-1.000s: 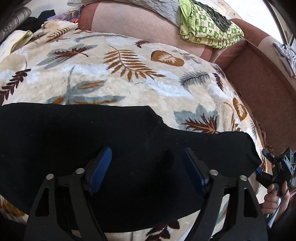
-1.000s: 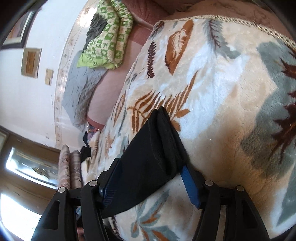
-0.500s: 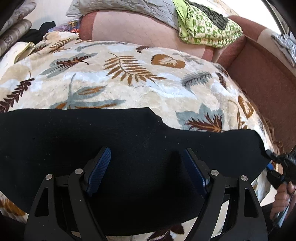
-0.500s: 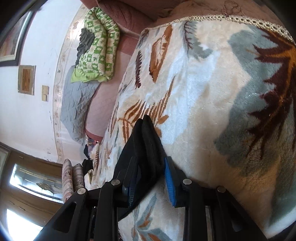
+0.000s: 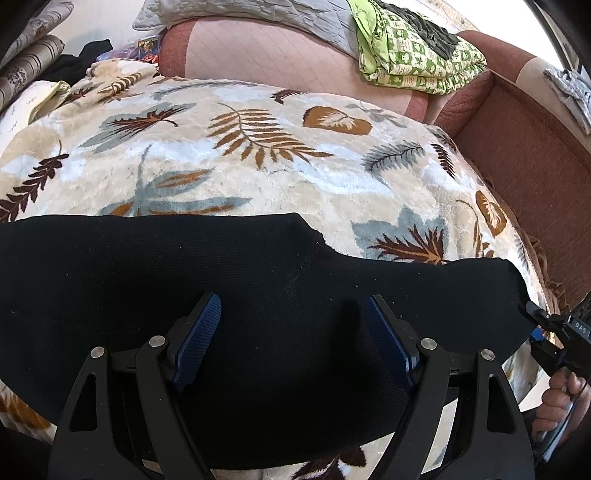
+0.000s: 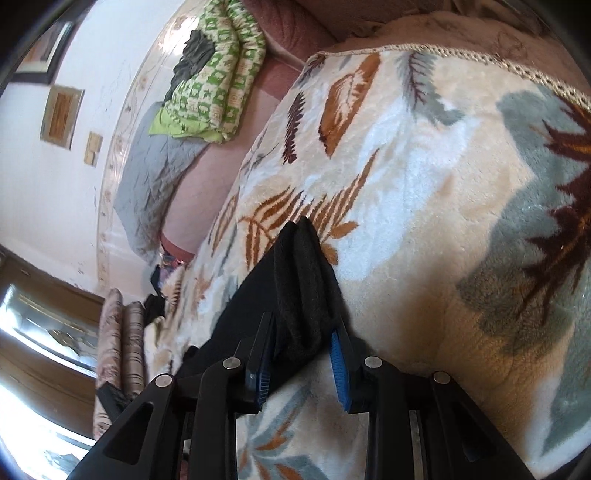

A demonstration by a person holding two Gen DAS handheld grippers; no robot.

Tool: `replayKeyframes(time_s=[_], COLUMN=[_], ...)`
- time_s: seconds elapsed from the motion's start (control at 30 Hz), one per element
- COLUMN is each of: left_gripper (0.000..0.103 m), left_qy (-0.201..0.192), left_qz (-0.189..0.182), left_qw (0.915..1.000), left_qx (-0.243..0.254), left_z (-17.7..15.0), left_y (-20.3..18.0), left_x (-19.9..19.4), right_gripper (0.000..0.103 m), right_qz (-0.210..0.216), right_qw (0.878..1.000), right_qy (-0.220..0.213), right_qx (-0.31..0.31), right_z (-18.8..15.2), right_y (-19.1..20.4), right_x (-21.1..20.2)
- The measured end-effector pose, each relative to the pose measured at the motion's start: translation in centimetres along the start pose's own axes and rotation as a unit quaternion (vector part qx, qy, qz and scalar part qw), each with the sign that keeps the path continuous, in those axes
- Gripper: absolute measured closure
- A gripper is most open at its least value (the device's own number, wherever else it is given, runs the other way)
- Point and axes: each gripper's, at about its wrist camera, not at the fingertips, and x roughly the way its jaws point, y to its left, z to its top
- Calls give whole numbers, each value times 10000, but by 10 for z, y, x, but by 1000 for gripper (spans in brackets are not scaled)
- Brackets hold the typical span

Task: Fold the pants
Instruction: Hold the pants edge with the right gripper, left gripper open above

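Black pants [image 5: 147,277] lie stretched flat across a leaf-patterned blanket [image 5: 258,177]. My left gripper [image 5: 291,306] hovers just over their middle, jaws wide open, nothing between the blue pads. At the pants' right end, my right gripper [image 5: 533,321] bites the edge, held by a person's hand [image 5: 557,402]. The right wrist view shows the right gripper [image 6: 303,325] shut on a bunched end of the pants [image 6: 295,266], both blue pads pressing the cloth just above the blanket [image 6: 424,184].
A pink sofa back [image 5: 277,59] runs behind the blanket with a grey quilt [image 5: 258,14] and a folded green patterned cloth [image 5: 413,48] on top. A brown seat section [image 5: 524,155] lies to the right. Striped rolled cushions [image 5: 33,62] sit far left.
The right gripper's jaws have closed from wide apart onto the end of the pants, bunching the cloth. The left gripper has stayed open in the same spot.
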Motion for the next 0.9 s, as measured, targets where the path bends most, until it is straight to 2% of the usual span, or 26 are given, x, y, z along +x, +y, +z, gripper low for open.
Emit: replayKeyframes(time_s=[0.23, 0.37, 0.43, 0.5, 0.57, 0.67, 0.73, 0.9], left_gripper=[22, 22, 22, 20, 16, 16, 16, 16], left_qy=[30, 29, 36, 57, 77, 87, 83, 78], left_qz=[82, 83, 109, 149, 180, 221, 195, 103], left_qw=[9998, 9999, 9998, 9997, 9995, 9991, 9992, 9997], left_qx=[153, 145, 157, 182, 248, 349, 327, 198], left_z=[-2, -1, -1, -1, 0, -2, -1, 0], left_y=[-3, -3, -3, -5, -7, -9, -8, -7], left_x=[1, 1, 2, 4, 5, 5, 5, 4], right_gripper=[78, 78, 84, 85, 85, 85, 85, 80], right_qz=[-249, -321, -462, -630, -848, -1034, -1083, -1033], right_qw=[9993, 9993, 9989, 9974, 9950, 9922, 9905, 9848], right_qy=[-210, -173, 2, 237, 487, 692, 829, 1130], right_qx=[-169, -92, 123, 275, 196, 90, 155, 821], right_z=[-4, -2, 3, 11, 18, 23, 27, 40], right_y=[5, 6, 4, 6, 12, 17, 16, 8], right_x=[1, 3, 5, 8, 12, 17, 19, 24])
